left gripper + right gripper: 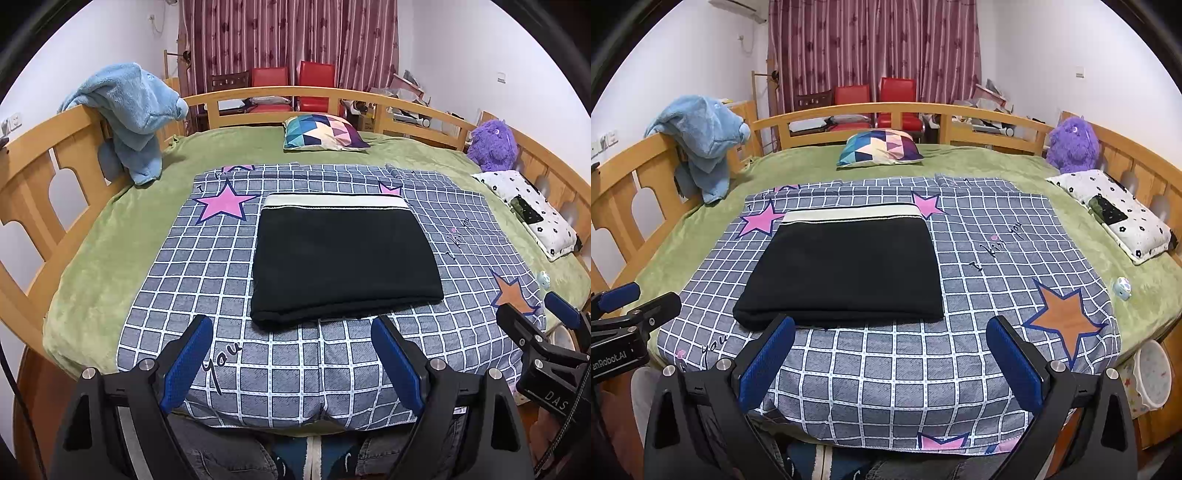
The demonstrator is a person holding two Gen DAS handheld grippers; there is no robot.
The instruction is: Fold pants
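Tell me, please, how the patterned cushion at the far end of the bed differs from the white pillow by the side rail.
The patterned cushion shows coloured triangles; the white pillow has small black flowers. The cushion lies by the far rail, the pillow along the right rail. The pillow carries a dark patch; the cushion does not. Both rest on the green blanket.

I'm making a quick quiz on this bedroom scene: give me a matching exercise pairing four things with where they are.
Things:
1. black pants
2. blue towel
3. purple plush toy
4. triangle-pattern pillow

Places:
A. draped over the wooden rail on the left
B. on the green blanket near the far rail
C. folded on the checked sheet
D. in the far right corner of the bed

Pairs: 1-C, 2-A, 3-D, 4-B
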